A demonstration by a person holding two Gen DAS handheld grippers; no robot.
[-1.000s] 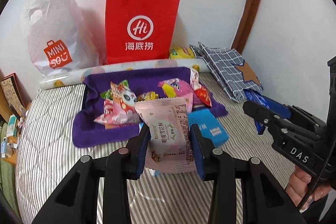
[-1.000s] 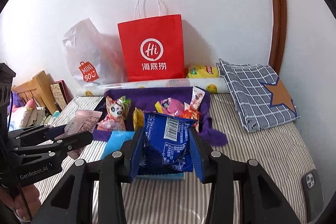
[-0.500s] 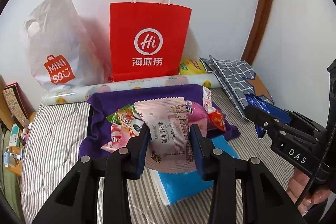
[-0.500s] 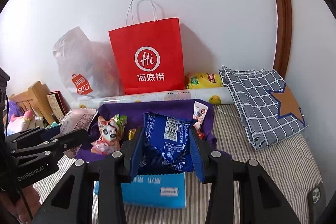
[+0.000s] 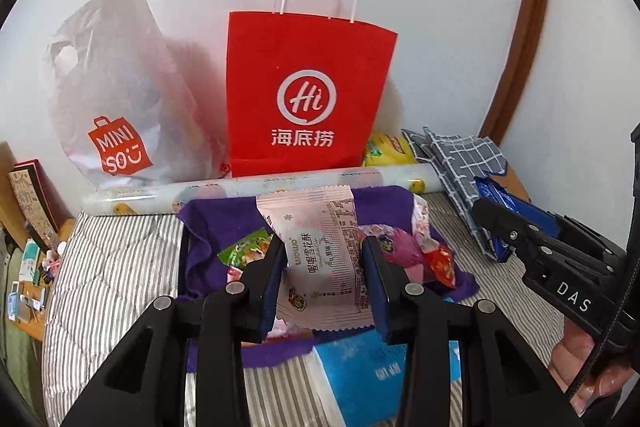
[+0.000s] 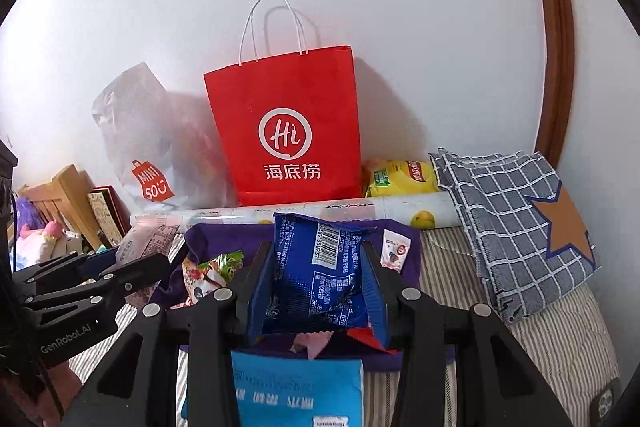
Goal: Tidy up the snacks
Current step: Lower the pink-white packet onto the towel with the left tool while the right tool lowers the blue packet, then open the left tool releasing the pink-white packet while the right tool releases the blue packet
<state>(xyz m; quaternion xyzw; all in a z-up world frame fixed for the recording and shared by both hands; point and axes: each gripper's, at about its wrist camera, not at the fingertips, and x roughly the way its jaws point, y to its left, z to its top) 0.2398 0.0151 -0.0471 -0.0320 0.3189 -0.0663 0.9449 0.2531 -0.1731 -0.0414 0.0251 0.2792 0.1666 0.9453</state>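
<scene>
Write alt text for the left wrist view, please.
A black gripper clamps a pink snack packet above a purple cloth strewn with snacks on a striped bed. A red paper bag and a white plastic bag lean on the wall behind.

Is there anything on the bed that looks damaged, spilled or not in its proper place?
Nothing looks damaged or spilled. One small oddity: a dark smartphone lies face down on the striped bed cover, at the near right edge, away from the loose snack packets heaped on the purple cloth.
</scene>
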